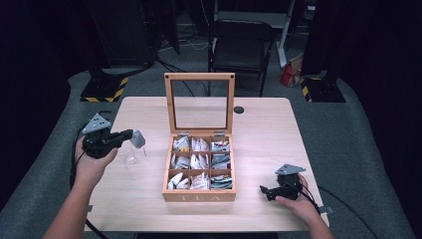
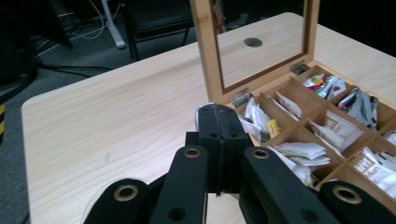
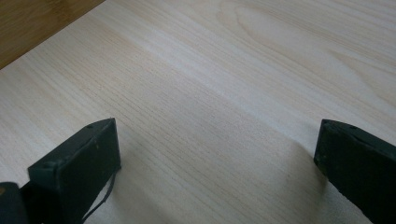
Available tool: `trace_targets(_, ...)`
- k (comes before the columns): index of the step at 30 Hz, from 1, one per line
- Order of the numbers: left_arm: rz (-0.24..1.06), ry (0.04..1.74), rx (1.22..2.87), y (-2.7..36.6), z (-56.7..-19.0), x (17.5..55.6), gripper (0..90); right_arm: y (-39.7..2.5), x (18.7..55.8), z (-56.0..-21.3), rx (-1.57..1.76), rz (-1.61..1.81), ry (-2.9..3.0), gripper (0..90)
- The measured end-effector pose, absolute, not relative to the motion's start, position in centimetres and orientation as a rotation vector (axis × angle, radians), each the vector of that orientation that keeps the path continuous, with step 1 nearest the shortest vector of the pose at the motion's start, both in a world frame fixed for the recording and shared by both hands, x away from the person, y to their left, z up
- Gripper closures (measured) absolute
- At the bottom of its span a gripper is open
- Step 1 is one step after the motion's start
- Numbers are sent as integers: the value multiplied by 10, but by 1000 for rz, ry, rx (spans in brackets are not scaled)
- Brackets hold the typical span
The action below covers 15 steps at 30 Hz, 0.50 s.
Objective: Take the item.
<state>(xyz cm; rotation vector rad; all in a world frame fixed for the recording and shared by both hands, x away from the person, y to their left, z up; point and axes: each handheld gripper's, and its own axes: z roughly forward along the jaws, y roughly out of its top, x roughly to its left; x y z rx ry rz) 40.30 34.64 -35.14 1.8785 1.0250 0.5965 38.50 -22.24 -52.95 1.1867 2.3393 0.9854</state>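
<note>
Left jaws: pressed together on a small grey tea bag (image 1: 138, 139), seen pinched at the tips in the high view.
Left gripper (image 1: 130, 135): held at 9 o'clock of the tea box (image 1: 199, 195), above a clear glass (image 1: 130, 158).
Right jaws: spread wide apart, nothing gripped.
Right gripper (image 3: 217, 154): rested on the table (image 1: 259, 134) at 3 o'clock of the box's front.
Tea box: lid stood upright, nine compartments filled with packets.
</note>
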Motion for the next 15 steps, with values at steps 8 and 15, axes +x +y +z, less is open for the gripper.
trace_targets(8, 616, 1080, 1841, 361, -355, 407, 900, -223, 385, -529, 1185, 983, 2339, 0)
trace_targets(15, 630, 1121, 1817, 371, -357, 411, 900, -222, 385, -529, 1188, 986, 2339, 0)
